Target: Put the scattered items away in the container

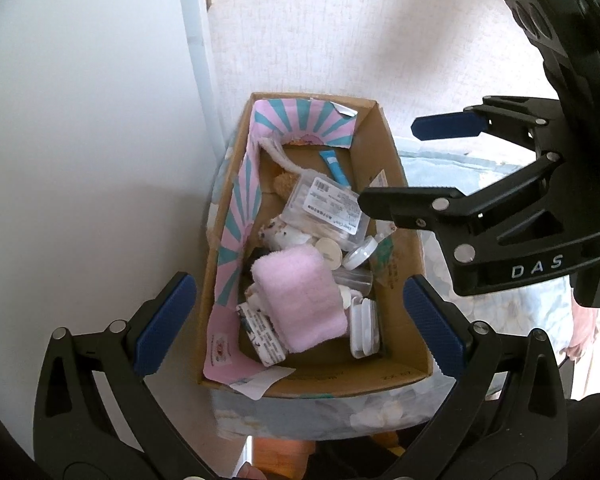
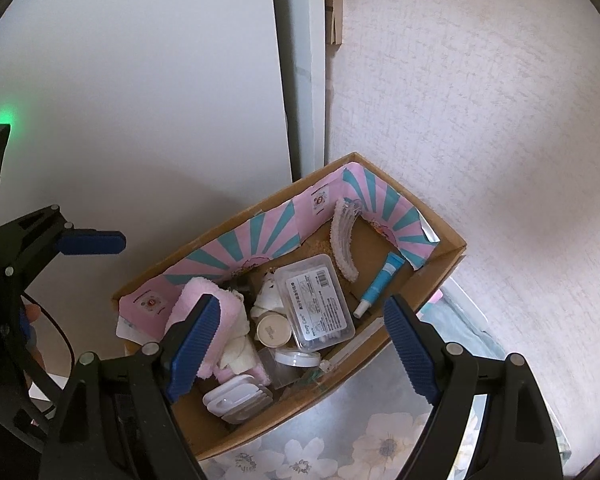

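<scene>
Left gripper (image 1: 296, 328): jaws wide apart, nothing between them, hovering above the near end of the cardboard box (image 1: 396, 168). Right gripper (image 2: 302, 344): jaws also spread, empty, above the box's near right part; in the left wrist view it sits at the right, over the box's right wall. The box rests on a flowered cloth (image 2: 340, 452) in a corner, its far end close to the wall. Inside it: a folded pink towel (image 1: 300, 300) near, a clear cotton-swab case (image 1: 328, 208) mid-box, a blue tube (image 1: 334, 166) far, a white brush-like strip (image 2: 344, 240) against the pink-and-teal liner (image 1: 240, 208), round lids and white clips. No loose items are visible outside the box, so tidying looks close to done. Risks, as judged: the two grippers hang close together and could collide; a descending finger could catch the right wall and tip or slide the box on the soft cloth; the swab case lies tilted on other items and might shift if nudged.
</scene>
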`<state>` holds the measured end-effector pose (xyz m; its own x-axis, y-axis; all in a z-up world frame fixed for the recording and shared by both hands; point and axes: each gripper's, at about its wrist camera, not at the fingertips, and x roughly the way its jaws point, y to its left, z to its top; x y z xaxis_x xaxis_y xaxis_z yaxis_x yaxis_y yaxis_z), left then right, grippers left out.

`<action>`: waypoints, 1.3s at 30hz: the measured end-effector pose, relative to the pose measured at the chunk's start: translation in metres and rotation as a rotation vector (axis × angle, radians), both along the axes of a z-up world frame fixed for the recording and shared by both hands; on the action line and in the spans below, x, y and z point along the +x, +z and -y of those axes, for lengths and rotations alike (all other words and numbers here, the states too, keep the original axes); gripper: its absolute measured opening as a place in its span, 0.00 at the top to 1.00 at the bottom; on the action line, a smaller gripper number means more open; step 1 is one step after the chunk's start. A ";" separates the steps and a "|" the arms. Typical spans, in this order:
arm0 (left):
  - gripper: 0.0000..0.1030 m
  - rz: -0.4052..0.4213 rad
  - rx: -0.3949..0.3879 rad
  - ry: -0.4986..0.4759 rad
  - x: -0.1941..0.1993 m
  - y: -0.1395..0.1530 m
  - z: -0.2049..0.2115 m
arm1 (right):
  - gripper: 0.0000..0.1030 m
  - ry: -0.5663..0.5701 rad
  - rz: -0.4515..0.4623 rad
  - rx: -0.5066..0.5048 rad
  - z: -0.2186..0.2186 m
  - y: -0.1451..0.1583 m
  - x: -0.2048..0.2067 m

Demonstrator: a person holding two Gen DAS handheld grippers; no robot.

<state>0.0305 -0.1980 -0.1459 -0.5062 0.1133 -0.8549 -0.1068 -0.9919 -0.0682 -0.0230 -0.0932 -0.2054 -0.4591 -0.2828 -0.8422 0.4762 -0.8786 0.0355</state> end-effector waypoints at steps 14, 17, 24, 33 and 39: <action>0.00 -0.043 0.010 -0.049 -0.005 0.030 -0.029 | 0.21 -0.306 -0.026 0.014 -0.072 0.029 0.044; 0.00 -0.046 0.022 -0.050 -0.007 0.034 -0.039 | 0.21 -0.407 -0.029 0.011 -0.096 0.035 0.061; 0.00 -0.100 -0.015 -0.033 -0.006 0.049 -0.068 | 0.21 -0.658 -0.026 -0.026 -0.150 0.046 0.109; 0.00 -0.107 -0.007 -0.073 0.000 0.056 -0.098 | 0.21 -0.884 0.005 -0.020 -0.182 0.034 0.156; 0.00 -0.098 -0.029 -0.079 0.008 0.047 -0.112 | 0.21 -0.946 0.007 0.029 -0.191 0.020 0.176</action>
<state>0.0385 -0.0858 -0.0991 -0.5777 0.1320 -0.8055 -0.1896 -0.9816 -0.0250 0.1532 0.0980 -0.1856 -0.4822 0.2255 -0.8465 -0.4342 -0.9008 0.0074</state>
